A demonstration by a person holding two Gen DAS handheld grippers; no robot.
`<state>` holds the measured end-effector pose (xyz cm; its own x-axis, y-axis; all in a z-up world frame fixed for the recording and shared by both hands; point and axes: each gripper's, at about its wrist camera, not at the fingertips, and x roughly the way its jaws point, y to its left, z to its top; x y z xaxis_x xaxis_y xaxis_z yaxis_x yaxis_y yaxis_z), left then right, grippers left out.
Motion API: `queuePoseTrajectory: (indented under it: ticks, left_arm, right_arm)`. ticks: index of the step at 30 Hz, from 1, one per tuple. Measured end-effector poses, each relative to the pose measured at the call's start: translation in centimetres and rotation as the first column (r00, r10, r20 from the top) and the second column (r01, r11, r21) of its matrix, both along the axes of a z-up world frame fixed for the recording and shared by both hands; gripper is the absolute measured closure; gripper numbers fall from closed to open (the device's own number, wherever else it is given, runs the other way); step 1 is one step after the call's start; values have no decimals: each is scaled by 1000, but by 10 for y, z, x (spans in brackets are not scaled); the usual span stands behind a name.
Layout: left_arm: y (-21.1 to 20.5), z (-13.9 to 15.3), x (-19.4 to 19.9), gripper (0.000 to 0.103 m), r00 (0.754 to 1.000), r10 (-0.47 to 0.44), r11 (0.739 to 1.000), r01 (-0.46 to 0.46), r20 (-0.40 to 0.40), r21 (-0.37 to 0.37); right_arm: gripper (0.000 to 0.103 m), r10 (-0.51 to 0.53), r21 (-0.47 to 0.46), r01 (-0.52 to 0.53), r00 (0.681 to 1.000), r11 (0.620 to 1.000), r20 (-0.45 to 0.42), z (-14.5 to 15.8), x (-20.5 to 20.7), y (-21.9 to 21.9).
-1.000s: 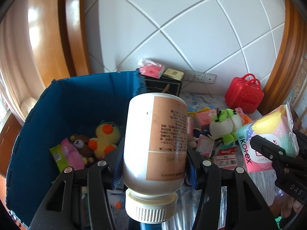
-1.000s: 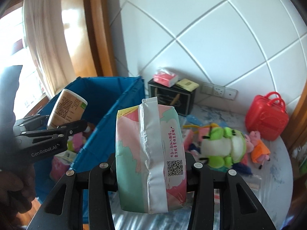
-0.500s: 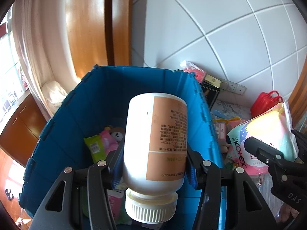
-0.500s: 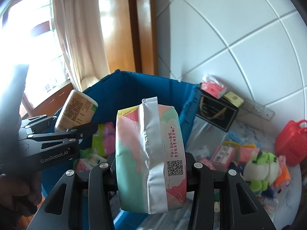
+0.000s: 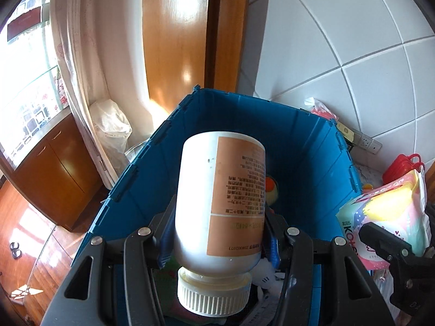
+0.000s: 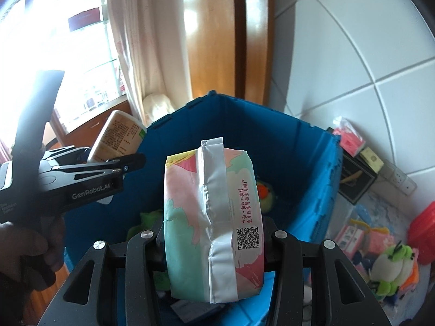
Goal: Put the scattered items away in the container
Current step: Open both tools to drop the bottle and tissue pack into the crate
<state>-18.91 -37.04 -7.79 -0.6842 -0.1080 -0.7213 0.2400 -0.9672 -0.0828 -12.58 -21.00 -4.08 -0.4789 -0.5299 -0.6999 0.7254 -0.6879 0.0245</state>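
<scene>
My left gripper (image 5: 217,233) is shut on a white bottle (image 5: 220,203) with an orange label, cap toward the camera, held above the open blue crate (image 5: 307,141). My right gripper (image 6: 214,241) is shut on a pastel pink and green sanitary pad pack (image 6: 212,217), also held above the blue crate (image 6: 296,146). The pad pack (image 5: 386,217) shows at the right of the left wrist view. The left gripper (image 6: 119,163) with the bottle (image 6: 117,140) shows at the left of the right wrist view. A yellow duck toy (image 6: 265,193) lies inside the crate.
On the table right of the crate lie a green frog plush (image 6: 394,266), small pink boxes (image 6: 350,236) and a red toy case (image 6: 424,231). A black box (image 6: 353,176) with a pink tissue pack (image 6: 350,138) on top stands by the tiled wall. A wooden cabinet (image 5: 54,168) is at the left.
Both grippers have swung left from the table to above the crate, each still holding its item. The table clutter has slid toward the right edge of both views.
</scene>
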Motion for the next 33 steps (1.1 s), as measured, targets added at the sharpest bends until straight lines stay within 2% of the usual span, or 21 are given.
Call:
queuePoseTrajectory:
  ticks: [15, 21, 22, 23, 24, 25, 33]
  left_arm:
    - [-19, -5, -1, 51, 999, 32, 1000, -31, 17, -3]
    - [-26, 1, 0, 50, 998, 55, 998, -55, -4, -10]
    - [-28, 3, 0, 43, 998, 66, 998, -66, -8, -3]
    - [-30, 4, 0, 19, 997, 74, 997, -74, -10, 6]
    - [-32, 6, 1, 8, 997, 80, 997, -79, -23, 19]
    - [-34, 8, 2, 0, 996, 82, 996, -80, -44, 35]
    - [-31, 4, 4, 0, 998, 55, 996, -53, -27, 66]
  right_arm:
    - [59, 34, 2, -34, 999, 999, 9, -4, -3, -25]
    - [57, 51, -16, -51, 999, 999, 11, 0, -6, -30]
    - [54, 65, -21, -64, 998, 998, 17, 0, -7, -32]
    - [35, 72, -21, -72, 997, 997, 16, 1, -7, -33]
    - [21, 69, -23, -69, 998, 997, 7, 2, -6, -33]
    - [0, 60, -38, -60, 998, 997, -7, 4, -6, -30]
    - [0, 19, -81, -21, 1000, 996, -18, 13, -9, -11]
